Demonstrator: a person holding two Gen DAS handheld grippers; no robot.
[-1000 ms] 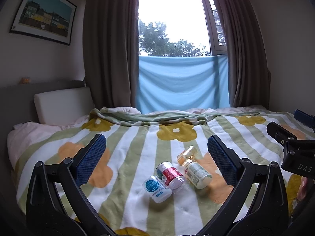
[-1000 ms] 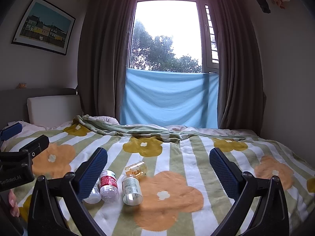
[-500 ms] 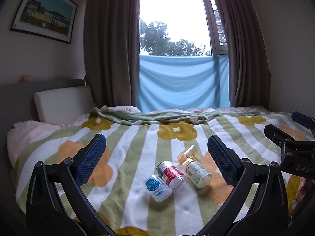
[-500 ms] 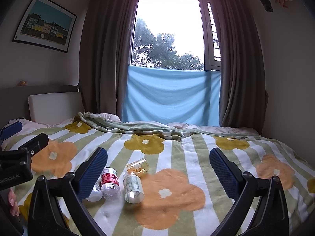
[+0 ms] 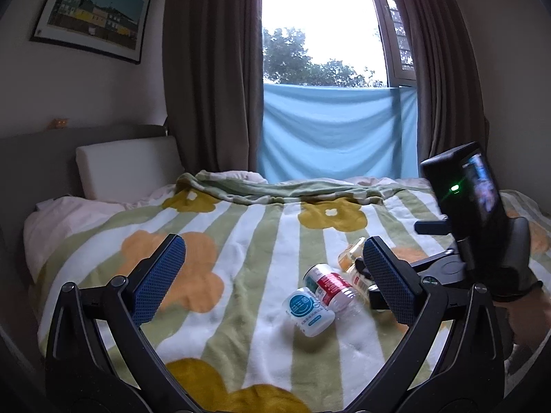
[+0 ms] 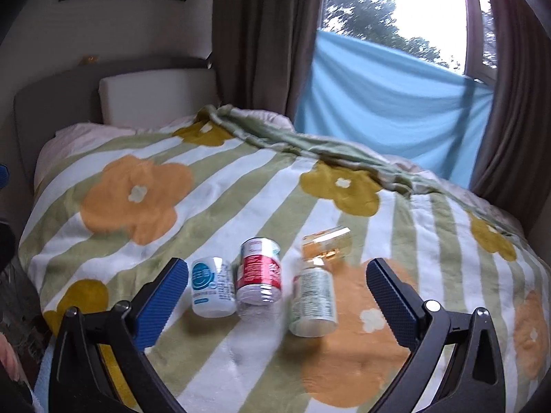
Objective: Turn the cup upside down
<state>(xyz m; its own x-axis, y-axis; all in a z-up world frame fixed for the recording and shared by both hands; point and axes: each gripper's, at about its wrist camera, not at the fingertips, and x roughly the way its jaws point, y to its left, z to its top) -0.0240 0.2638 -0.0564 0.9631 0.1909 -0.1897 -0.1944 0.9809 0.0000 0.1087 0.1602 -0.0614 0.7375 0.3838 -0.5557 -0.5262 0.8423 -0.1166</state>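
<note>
Item: bed covered by a striped, flower-printed blanket [image 6: 220,351], on which four small containers lie on their sides in a loose cluster. Listed from the right wrist view, left to right: a white bottle with a blue round label [image 6: 210,287]; a clear bottle with a red label [image 6: 259,275], touching the first; a pale bottle with green print [image 6: 312,301]; behind it, a small amber cup [image 6: 327,242], which is judged to be the cup to be flipped, though this cannot be confirmed. Right gripper [image 6: 277,304]: jaws spread wide, nothing held, poised low over the cluster with the three bottles between its fingers. Left gripper [image 5: 272,277]: jaws likewise wide and empty, held further back. In the left wrist view the right gripper's body hides much of the amber cup [image 5: 351,256]. Risks noted: the amber cup lies just beside the pale bottle, so a closing jaw could catch the neighbour or knock it rolling; the soft blanket may let an inverted cup tip over; a smooth round wall may slip between the pads.
</note>
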